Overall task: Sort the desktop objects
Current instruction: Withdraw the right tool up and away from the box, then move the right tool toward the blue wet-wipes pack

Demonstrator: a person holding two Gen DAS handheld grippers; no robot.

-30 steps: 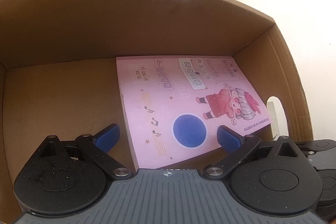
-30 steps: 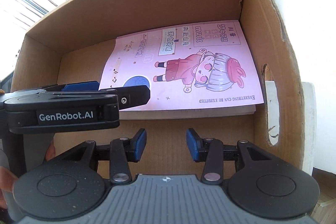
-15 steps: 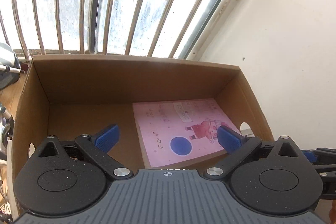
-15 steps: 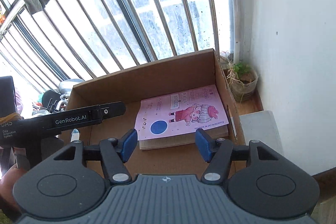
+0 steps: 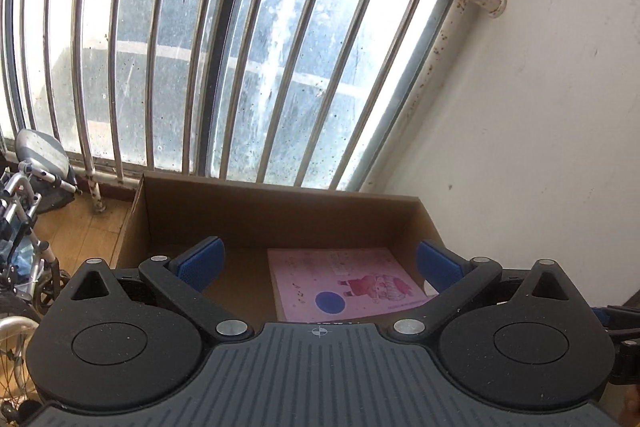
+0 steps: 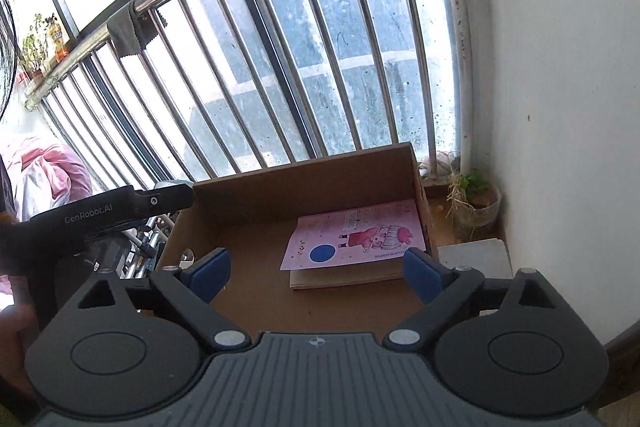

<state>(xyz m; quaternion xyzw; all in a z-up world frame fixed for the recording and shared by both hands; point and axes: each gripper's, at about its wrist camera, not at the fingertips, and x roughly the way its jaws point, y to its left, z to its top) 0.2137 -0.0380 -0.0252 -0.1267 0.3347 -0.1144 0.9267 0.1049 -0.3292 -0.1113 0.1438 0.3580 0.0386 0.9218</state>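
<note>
Both claws have pulled back and up out of the cardboard box [image 6: 304, 187] since a second ago. My left claw [image 5: 320, 263] is spread and opening, nothing between its pads. My right claw [image 6: 316, 269] is opening too, empty. I see the pink booklet [image 6: 356, 235] lying flat in the box's right side, on a brown stack.

"GenRobot.AI" stood in pale letters on the side of the left gripper [image 6: 120, 211]. The print on the pink booklet [image 6: 360, 235] was too small to read.
</note>
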